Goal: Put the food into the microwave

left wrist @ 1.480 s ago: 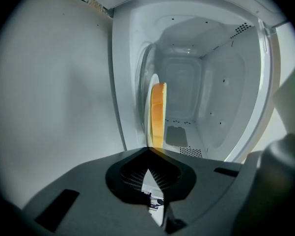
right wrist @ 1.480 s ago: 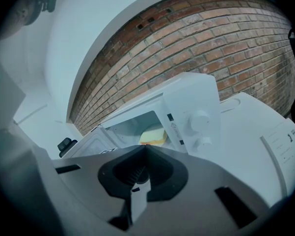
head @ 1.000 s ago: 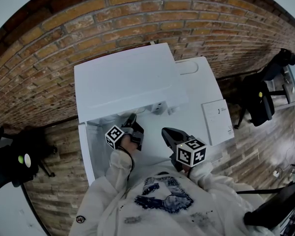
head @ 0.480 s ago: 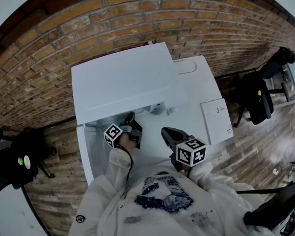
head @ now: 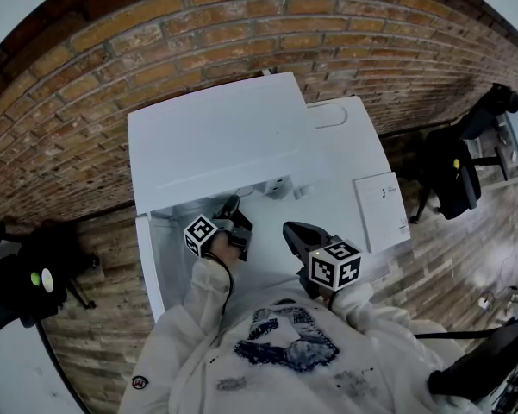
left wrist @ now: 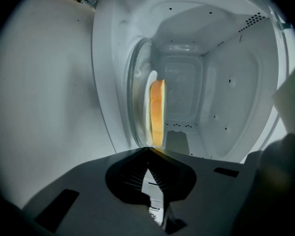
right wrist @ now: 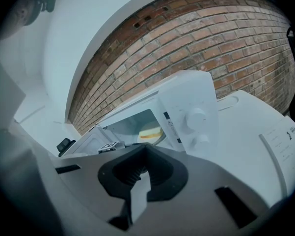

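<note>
A white microwave point(head: 215, 136) stands on a white table point(head: 353, 162) with its door point(head: 152, 261) swung open to the left. Inside, an orange-yellow slice of food point(left wrist: 157, 113) lies on a white plate point(left wrist: 148, 100) on the glass turntable point(left wrist: 135, 95). The food point(right wrist: 149, 132) also shows through the opening in the right gripper view. My left gripper point(head: 231, 207) is at the mouth of the cavity, shut and holding nothing point(left wrist: 149, 150). My right gripper point(head: 291, 228) hangs back near the table's front edge, shut and holding nothing point(right wrist: 146, 149), aimed toward the microwave.
The control panel with two knobs point(right wrist: 195, 122) is on the microwave's right side. A white booklet point(head: 383, 212) lies on the table to the right. A brick wall point(head: 241, 24) runs behind. Black chairs stand at the right point(head: 452, 175) and left point(head: 21, 287).
</note>
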`<state>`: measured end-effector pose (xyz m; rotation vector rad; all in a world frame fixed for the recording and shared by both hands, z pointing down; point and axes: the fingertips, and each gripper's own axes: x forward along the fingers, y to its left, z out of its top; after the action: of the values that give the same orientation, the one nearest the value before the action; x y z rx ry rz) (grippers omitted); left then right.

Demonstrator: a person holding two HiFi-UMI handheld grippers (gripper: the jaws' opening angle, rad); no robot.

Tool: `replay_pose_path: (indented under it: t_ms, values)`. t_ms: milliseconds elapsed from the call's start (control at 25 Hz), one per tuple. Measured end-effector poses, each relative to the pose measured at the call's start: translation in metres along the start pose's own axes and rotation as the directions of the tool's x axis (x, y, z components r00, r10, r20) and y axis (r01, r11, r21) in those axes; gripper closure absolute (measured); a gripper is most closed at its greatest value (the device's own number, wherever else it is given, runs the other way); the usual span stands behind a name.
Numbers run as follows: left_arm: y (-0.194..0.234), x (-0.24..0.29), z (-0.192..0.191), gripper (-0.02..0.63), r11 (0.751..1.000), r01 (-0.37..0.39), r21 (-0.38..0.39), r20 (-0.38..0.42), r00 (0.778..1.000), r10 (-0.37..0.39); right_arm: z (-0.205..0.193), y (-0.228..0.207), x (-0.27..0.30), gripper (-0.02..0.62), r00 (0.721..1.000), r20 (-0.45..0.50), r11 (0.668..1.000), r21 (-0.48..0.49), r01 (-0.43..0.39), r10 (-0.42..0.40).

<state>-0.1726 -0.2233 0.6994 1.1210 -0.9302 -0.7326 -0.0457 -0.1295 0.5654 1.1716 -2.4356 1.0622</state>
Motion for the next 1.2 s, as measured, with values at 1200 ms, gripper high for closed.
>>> replay_pose_path:
  t_ms: [1200]
  values:
    - [-0.137, -0.096, -0.056, 0.600, 0.706, 0.030, 0.707, 0.022, 0.998, -0.064, 0.041, 0.017, -0.016, 0.581, 0.991, 0.053, 0.988, -0.098, -0.120, 0.126]
